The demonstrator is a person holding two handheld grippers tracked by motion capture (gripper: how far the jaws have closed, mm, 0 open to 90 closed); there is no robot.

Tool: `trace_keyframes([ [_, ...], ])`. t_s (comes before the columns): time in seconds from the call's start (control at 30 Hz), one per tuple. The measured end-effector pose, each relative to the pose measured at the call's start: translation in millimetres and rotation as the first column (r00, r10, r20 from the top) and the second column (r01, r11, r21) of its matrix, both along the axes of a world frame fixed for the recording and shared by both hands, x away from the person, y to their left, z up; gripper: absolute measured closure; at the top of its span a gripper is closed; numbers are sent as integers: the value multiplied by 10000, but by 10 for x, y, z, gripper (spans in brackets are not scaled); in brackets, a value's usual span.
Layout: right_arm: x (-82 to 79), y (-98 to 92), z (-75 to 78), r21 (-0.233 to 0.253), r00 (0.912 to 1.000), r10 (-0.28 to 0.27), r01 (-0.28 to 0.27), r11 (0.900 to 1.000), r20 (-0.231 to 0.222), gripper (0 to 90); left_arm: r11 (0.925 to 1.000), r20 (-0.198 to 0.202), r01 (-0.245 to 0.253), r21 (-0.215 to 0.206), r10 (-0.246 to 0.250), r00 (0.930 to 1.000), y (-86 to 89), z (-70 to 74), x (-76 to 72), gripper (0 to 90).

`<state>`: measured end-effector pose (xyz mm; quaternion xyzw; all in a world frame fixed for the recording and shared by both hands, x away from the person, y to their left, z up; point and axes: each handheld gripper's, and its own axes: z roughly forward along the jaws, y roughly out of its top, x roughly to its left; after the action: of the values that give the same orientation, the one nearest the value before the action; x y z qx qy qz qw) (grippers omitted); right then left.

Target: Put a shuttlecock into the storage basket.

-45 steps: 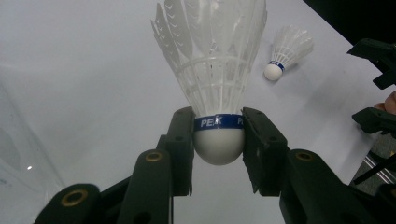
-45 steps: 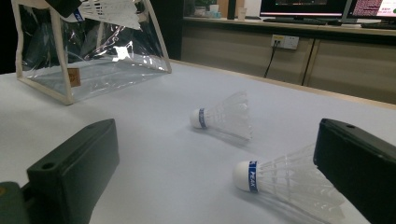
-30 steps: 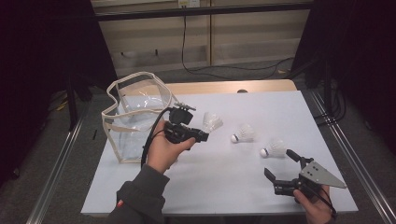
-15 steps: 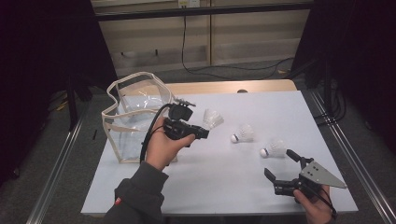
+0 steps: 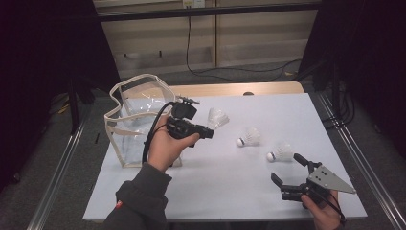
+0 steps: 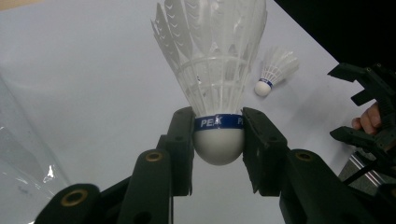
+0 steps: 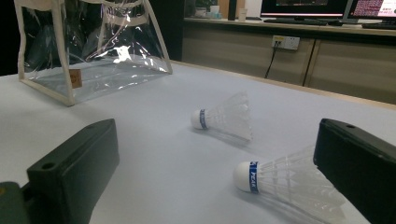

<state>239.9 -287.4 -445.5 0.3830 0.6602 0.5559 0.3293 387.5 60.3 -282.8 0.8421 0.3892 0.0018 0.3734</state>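
Table: we work over a white table [image 5: 230, 191] in a dark room, with wooden cabinets behind.
Bag: at our far left a clear bag [image 5: 131, 127] with cream edging stands upright and open.
Left gripper: our left gripper [image 5: 210, 129] is held above the table just beside the bag, jaws clamped on the cork of a held shuttlecock [image 6: 217, 79].
Held shuttlecock: white feathers point away from the jaws; a blue band rings the round cork.
Loose shuttlecocks: a middle shuttlecock [image 5: 249, 137] and a right shuttlecock [image 5: 281, 152] lie on their sides.
Right gripper: our right gripper [image 5: 289, 170] rests low near the table's front right, jaws wide apart, holding nothing.
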Motion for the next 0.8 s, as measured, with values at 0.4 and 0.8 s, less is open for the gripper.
trace_keyframes([
  [0.4,-3,1,3,10,10000,36,-36,10000,5,2,9999,-47,-128,-37,128,9999,45,86,65,657],
  [0.8,-4,4,2,10,10000,51,-51,10000,6,2,9997,56,-251,23,251,9997,79,187,82,657],
])
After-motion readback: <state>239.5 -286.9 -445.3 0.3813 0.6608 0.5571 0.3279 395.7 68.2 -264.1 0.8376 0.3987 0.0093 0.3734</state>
